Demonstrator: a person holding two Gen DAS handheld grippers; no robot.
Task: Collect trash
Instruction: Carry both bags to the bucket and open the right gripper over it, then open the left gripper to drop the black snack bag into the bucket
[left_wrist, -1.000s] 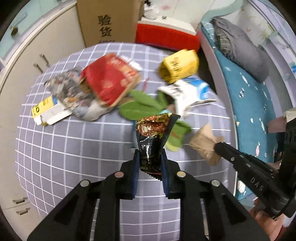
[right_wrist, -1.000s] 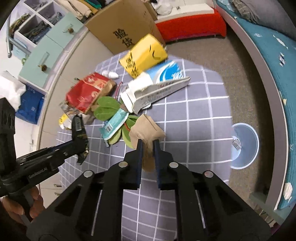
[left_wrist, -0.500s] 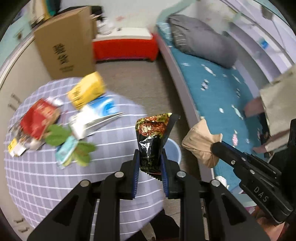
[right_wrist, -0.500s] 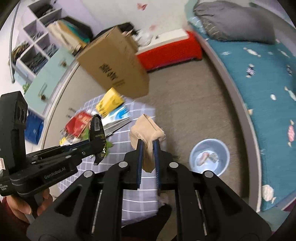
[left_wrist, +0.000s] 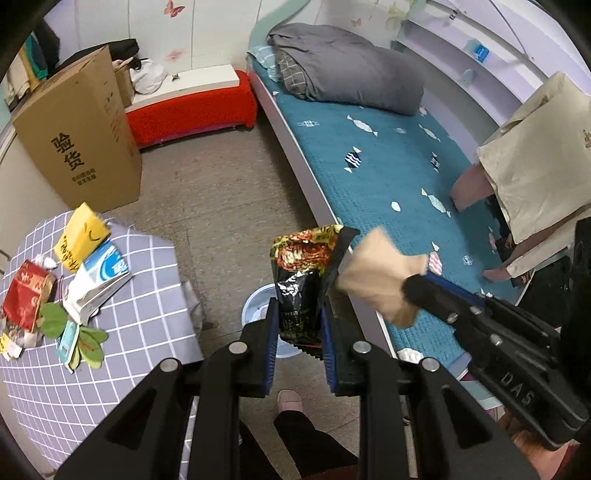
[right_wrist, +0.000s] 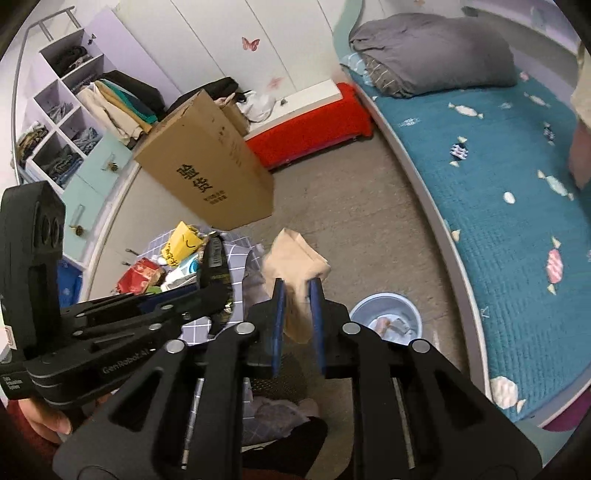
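Observation:
My left gripper (left_wrist: 299, 314) is shut on a black snack wrapper (left_wrist: 303, 273) with a red and yellow top, held upright above the pale blue bin (left_wrist: 255, 306) on the floor. The jaws of my right gripper (right_wrist: 297, 291) are opening; the crumpled brown paper bag (right_wrist: 295, 258) hangs blurred and loose between the pads, left of the bin (right_wrist: 384, 306), which holds a few scraps. In the left wrist view the right gripper (left_wrist: 410, 288) and paper bag (left_wrist: 376, 280) sit just right of the wrapper. More trash lies on the grid-cloth table (left_wrist: 129, 332): yellow bag (left_wrist: 79, 236), red packet (left_wrist: 26, 295), white-blue pack (left_wrist: 99, 280).
A tall cardboard box (left_wrist: 81, 140) stands beyond the table, with a red bench (left_wrist: 192, 110) behind it. A bed with a teal cover (left_wrist: 388, 177) runs along the right, close to the bin. A person's slipper (left_wrist: 290, 400) and dark trouser leg are below the grippers.
Both grippers swung away from the table to above the bin by the bed, carrying wrapper and paper bag. The right jaws have spread and the bag now sits loose.

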